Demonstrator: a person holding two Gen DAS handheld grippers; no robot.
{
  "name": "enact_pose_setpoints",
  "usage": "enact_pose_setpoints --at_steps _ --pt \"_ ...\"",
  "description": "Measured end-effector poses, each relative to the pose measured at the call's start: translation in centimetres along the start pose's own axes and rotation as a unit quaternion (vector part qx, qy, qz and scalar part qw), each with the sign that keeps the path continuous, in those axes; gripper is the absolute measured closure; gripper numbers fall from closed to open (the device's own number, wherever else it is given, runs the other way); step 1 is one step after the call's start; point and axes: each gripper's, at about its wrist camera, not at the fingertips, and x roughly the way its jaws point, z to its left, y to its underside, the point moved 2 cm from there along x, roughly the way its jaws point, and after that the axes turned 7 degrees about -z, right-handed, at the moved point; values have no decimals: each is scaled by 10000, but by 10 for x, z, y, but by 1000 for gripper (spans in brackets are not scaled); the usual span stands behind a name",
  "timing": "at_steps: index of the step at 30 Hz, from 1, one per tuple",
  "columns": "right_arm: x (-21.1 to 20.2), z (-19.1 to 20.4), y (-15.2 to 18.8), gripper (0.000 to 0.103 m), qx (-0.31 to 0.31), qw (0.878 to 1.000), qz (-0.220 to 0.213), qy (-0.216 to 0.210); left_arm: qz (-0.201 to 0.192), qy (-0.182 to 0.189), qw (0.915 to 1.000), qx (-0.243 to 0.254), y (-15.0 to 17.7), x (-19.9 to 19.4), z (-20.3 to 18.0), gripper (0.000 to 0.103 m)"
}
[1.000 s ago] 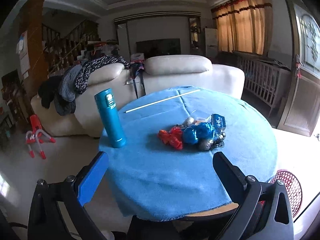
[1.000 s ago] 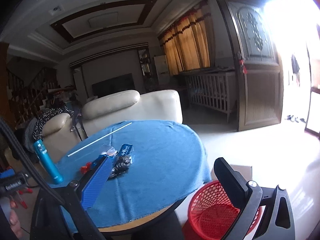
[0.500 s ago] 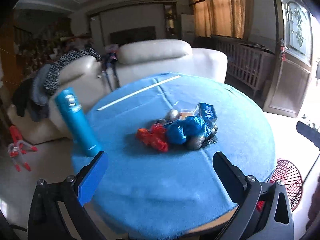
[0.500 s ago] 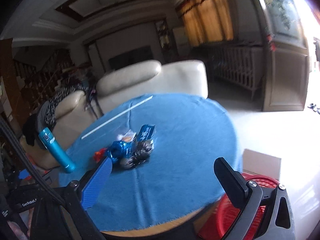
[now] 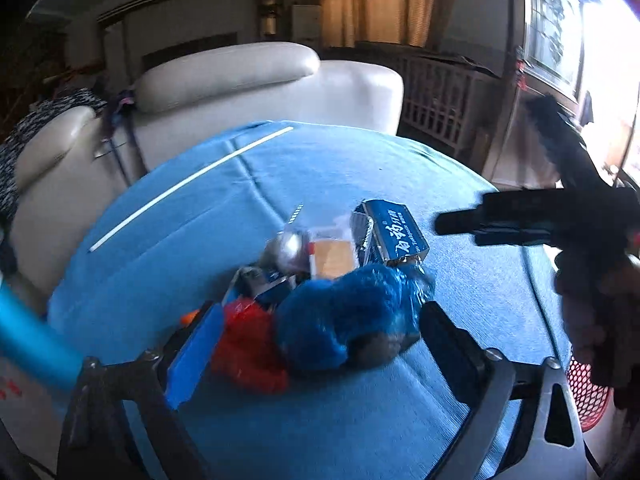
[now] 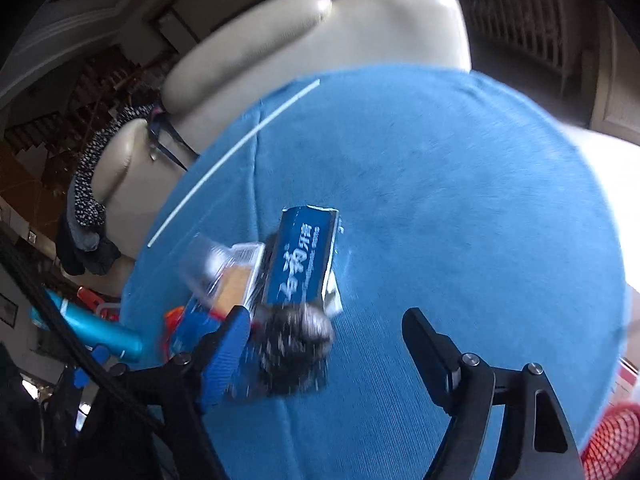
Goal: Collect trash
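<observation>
The trash pile [image 5: 320, 300] lies near the middle of the tabletop [image 5: 460, 184] — blue box [image 6: 300, 260], blue bag [image 5: 340, 320], red wrapper [image 5: 248, 348]. The left gripper [image 5: 316, 340], jaws just closing but still apart, straddles bag and wrapper. The right gripper [image 6: 324, 344], likewise narrowing, frames a dark wad [image 6: 292, 352] — nothing gripped. A red basket [image 5: 588, 396] sits beyond the tabletop's right edge.

Trash pile [image 5: 328, 292] is crowding the desk's [image 5: 400, 176] near middle; the blue box [image 6: 300, 260] is sitting at its far edge. Open cloth is lying wide to the right and behind. A thin white rod [image 5: 188, 184] is crossing the far left. A blue bottle [image 6: 96, 328] is standing at the left rim. A red basket [image 6: 612, 440] is sitting below the right edge.
</observation>
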Motion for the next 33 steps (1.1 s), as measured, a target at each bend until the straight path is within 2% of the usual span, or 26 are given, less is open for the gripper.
enact_pose_setpoints --at_steps 2,4,5,7,9,10,11,14,15,19,24,27,29,30,31,33 --pt "17 6 -5 22 -17 9999 141 -51 68 176 9998 32 -1 12 0 14" --pt "37 12 -11 22 -30 9996 258 51 199 371 9991 7 0 24 2 30" --pt "44 13 -13 22 -26 9995 325 39 294 466 9985 -46 2 30 4 35" --pt "61 20 -14 22 -60 9989 465 95 529 691 9959 -256 8 42 8 53" --pt "72 24 -12 23 -146 9984 538 124 605 774 9945 -363 14 48 12 63" --pt "75 25 -8 41 -188 9982 549 131 609 787 9942 -400 16 48 13 72" --pt "78 25 -6 51 -205 9979 592 140 628 832 9934 -470 18 48 15 76" --pt "71 19 3 54 -37 9989 456 126 660 968 9899 -796 24 44 24 86" --pt "66 17 6 54 -15 9990 413 158 634 968 9898 -833 25 43 23 96" --pt "34 7 18 54 45 9998 215 -6 470 997 9900 -885 30 20 18 99" --pt "-20 -9 40 54 87 9994 -53 -346 255 1101 9905 -787 42 -15 1 100" --pt "-50 -25 60 54 53 9992 -114 -382 260 978 9929 -629 47 -22 -5 99" --pt "-65 -34 75 54 72 9991 -151 -396 314 802 9943 -626 44 -21 -2 83" --pt "-71 -41 83 54 121 9989 -162 -414 398 595 9951 -683 39 -15 3 49" --pt "-80 -50 91 54 162 9988 -185 -428 397 380 9957 -752 34 -10 9 21" --pt "-89 -62 102 54 267 9981 -279 -471 218 174 9956 -898 24 -2 16 18"
